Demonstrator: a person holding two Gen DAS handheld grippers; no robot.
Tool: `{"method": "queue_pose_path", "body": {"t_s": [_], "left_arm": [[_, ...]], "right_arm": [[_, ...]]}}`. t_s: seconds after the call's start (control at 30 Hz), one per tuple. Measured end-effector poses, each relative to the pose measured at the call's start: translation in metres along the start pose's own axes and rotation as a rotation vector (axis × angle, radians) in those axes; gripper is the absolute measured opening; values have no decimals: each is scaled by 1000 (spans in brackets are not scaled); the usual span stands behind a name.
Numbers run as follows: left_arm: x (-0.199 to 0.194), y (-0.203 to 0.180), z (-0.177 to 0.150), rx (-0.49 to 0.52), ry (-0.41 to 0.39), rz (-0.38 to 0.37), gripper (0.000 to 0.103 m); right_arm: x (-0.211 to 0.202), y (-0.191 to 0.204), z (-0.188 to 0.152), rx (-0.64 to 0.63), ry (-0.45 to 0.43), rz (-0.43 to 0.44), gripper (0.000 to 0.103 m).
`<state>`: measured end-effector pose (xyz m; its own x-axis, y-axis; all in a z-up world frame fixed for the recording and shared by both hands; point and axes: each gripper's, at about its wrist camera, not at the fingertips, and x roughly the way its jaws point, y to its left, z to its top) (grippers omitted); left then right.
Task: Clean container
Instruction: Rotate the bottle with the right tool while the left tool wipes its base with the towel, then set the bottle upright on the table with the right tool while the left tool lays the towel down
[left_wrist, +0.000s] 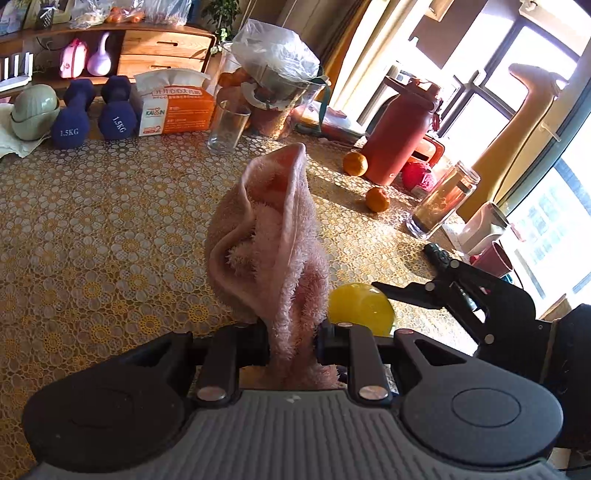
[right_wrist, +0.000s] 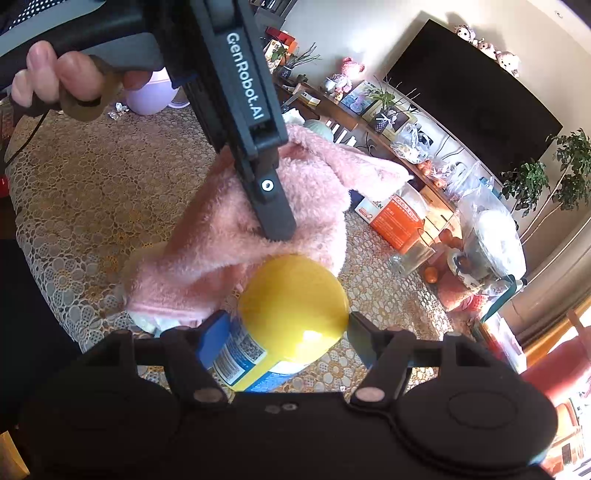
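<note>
My left gripper (left_wrist: 293, 341) is shut on a fluffy pink cloth (left_wrist: 269, 236), which bunches up in front of it. In the right wrist view the same cloth (right_wrist: 236, 236) hangs from the left gripper (right_wrist: 279, 225) and drapes just above and behind the yellow lid (right_wrist: 295, 306). My right gripper (right_wrist: 284, 332) is shut on the container (right_wrist: 247, 358), a can with a yellow lid and a blue and white label, tilted toward the cloth. From the left wrist view the yellow lid (left_wrist: 360, 308) shows beside the cloth, with the right gripper (left_wrist: 417, 293) on it.
The table carries a lace-patterned cloth (left_wrist: 92, 229). At its far side stand two blue dumbbells (left_wrist: 92, 110), a tissue box (left_wrist: 173, 103), an empty glass (left_wrist: 227, 127), a red bottle (left_wrist: 399, 136), a glass jar (left_wrist: 443, 201) and two oranges (left_wrist: 376, 199). A person's hand (right_wrist: 62, 77) grips the left handle.
</note>
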<state>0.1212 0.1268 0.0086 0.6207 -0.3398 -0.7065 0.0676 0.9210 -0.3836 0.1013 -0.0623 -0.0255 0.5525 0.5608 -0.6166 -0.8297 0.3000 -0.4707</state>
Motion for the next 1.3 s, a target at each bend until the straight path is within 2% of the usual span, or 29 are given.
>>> {"method": "queue_pose_path", "body": {"t_s": [0.4,0.63,0.73,0.8,0.9,1.03,1.13,1.3], "left_arm": [[36,38,-21,-13,100,169,21],[35,37,-26,11,85,214,23],[32,30,-28,39,69,258,33],[27,25,-30,58,56,287,48],[17,19,-35,70,28,312,60],[4,10,-43,86,-4,348,67],[-5,3,-50,86,-28,346,77],[-15,-12,-60,116,-58,359,80]], "right_arm": [[-1,-2,-1,15,-3,-1,69],[-2,-4,-1,25,0,1,71],[-6,-7,-1,65,-10,14,74],[-11,-8,-1,104,-20,26,75],[-20,-9,-2,164,-36,40,76],[-30,-17,-6,289,-67,64,78],[-37,-24,-12,406,-96,78,79],[-45,-30,-19,550,-133,75,80]]}}
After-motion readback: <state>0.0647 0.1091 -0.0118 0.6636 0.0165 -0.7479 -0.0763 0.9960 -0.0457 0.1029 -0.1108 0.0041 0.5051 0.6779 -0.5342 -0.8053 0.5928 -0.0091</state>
